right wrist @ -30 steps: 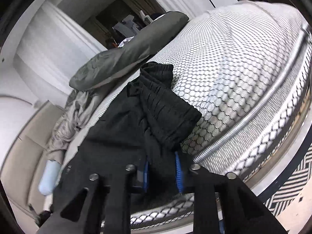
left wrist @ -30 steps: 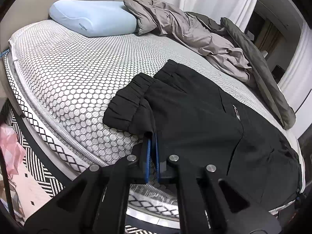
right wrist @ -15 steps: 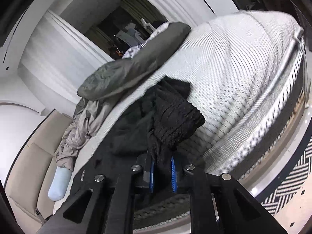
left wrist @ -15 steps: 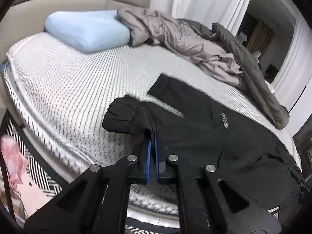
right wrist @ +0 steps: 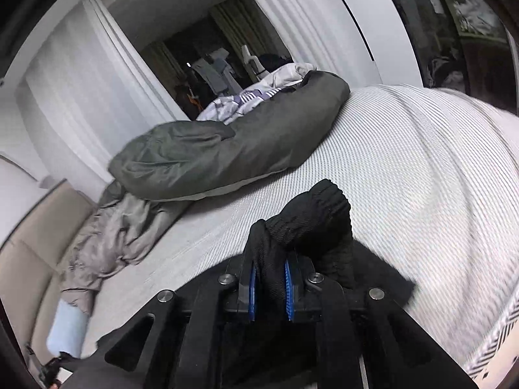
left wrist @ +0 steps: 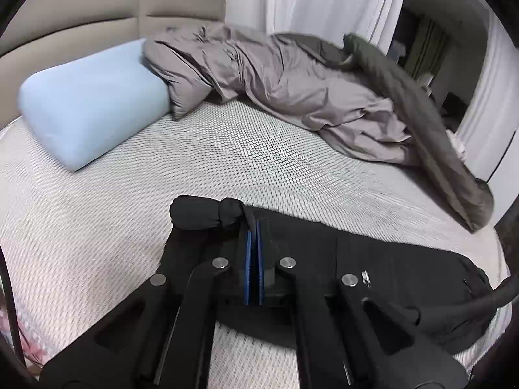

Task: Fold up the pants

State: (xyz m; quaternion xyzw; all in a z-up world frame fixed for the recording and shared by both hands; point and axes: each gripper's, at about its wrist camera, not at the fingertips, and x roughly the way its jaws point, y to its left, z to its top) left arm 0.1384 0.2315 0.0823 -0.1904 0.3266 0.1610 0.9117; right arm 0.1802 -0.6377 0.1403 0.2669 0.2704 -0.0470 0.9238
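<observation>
Fingers of left gripper [left wrist: 253, 227] were pinched nearly closed on a pants [left wrist: 405, 278] cuff; right gripper [right wrist: 270, 267] clamped a thicker ribbed bunch, both edges raised, likely for folding over. Pants draped on mattress [left wrist: 227, 162]; pillow [left wrist: 87, 113], duvet [left wrist: 292, 87] beyond

Pants [left wrist: 405, 278] on mattress [left wrist: 227, 162] front, pillow [left wrist: 87, 110] behind left, duvet [left wrist: 292, 97] behind right

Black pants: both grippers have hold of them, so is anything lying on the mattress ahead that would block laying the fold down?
Nothing visible does. The left gripper and right gripper both clamp the black pants; the mattress ahead is bare. The blue pillow and grey duvet lie farther back, near the headboard.
</observation>
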